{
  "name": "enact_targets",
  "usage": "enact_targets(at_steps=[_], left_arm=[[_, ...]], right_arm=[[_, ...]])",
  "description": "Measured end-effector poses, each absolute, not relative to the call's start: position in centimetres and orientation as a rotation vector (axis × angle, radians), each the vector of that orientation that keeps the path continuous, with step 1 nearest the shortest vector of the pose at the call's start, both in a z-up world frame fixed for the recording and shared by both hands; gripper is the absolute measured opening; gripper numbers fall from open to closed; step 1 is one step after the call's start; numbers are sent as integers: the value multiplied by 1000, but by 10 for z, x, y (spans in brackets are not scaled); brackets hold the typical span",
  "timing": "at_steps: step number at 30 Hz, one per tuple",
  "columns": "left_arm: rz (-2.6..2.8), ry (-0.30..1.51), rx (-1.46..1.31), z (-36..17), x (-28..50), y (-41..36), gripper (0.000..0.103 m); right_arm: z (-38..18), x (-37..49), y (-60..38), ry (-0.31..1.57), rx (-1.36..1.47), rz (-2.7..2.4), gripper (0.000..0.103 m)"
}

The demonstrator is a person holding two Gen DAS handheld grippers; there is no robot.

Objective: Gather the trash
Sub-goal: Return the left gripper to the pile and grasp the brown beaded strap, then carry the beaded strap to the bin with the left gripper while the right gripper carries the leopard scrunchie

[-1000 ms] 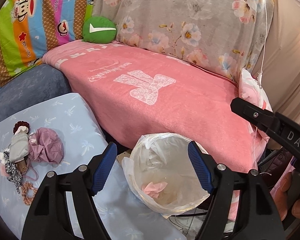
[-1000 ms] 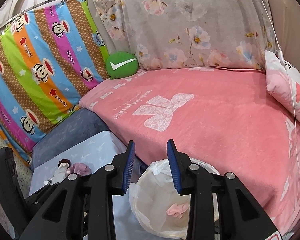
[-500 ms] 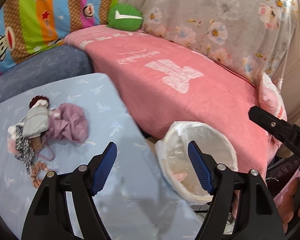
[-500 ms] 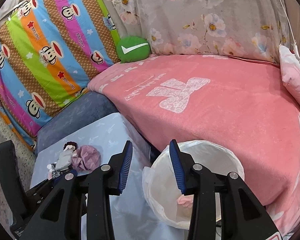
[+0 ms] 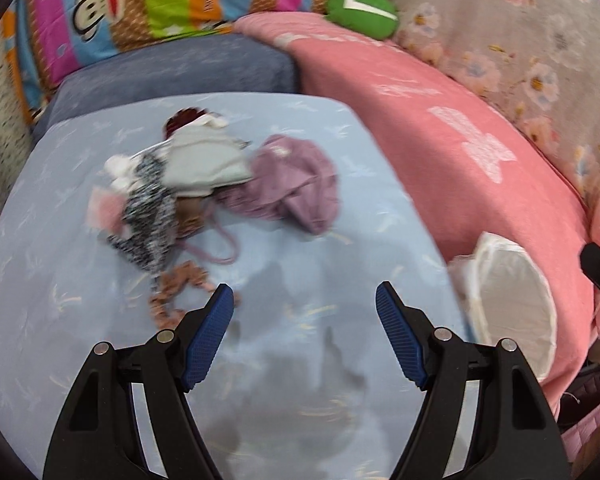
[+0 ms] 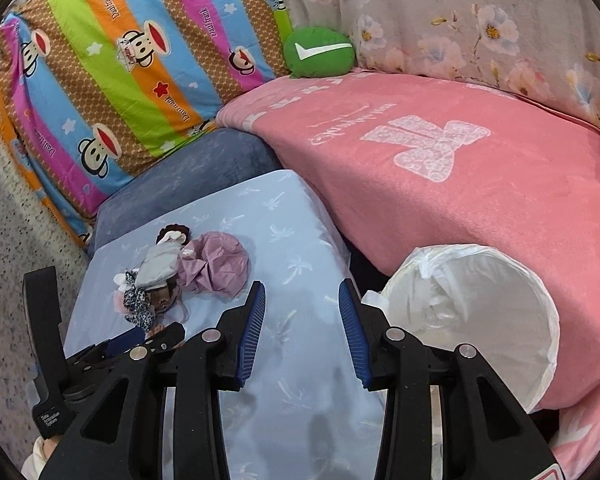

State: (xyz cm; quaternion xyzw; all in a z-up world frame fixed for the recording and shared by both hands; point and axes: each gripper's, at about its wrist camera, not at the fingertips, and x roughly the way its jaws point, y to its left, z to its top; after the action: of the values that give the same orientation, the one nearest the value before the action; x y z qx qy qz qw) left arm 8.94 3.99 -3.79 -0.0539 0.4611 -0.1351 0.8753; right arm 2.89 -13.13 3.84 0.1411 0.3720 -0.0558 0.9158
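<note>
With both our left gripper [image 5: 304, 307] and right gripper [image 6: 302, 305] spread apart and empty, we judge most collecting remains: the crumpled purple paper [image 6: 216, 266] and rag pile [image 5: 168, 196] lie left of the bin [image 6: 496, 312].

The bench [image 6: 284, 216] wears smooth, matt pale-blue cloth. The crumpled mauve wad [image 6: 214, 266] looks like creased paper. The bin liner [image 6: 472, 304] is thin, glossy white plastic. The pink blanket [image 6: 480, 200] is fuzzy fleece. Both grippers' jaws carry ribbed blue rubbery pads [image 5: 210, 332] on matt black plastic.
</note>
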Motion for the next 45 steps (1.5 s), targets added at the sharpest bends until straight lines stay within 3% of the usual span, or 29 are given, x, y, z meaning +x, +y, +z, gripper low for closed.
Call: enact_targets(at_steps=[14,20,23,24,25,45], left_arm=[[-122,1091,-196,-93,113,115,69],[-140,1130,-211,-106,119,119,47],[-148,1123,-193,-106,117,119,26],[-155,1126,-199,-106,117,121,15],[-165,1133,-213,-107,117,124,12],[-75,929,-270,-35,117,200,11]], right_arm=[[7,74,-63,854,240,-4,38],[-4,87,-39,887,214,25,38],[-8,92,-29,898,208,37,38],[-9,94,-26,902,205,42,38],[-10,96,-23,905,203,47,38],[-40,170,73,963,206,245,38]])
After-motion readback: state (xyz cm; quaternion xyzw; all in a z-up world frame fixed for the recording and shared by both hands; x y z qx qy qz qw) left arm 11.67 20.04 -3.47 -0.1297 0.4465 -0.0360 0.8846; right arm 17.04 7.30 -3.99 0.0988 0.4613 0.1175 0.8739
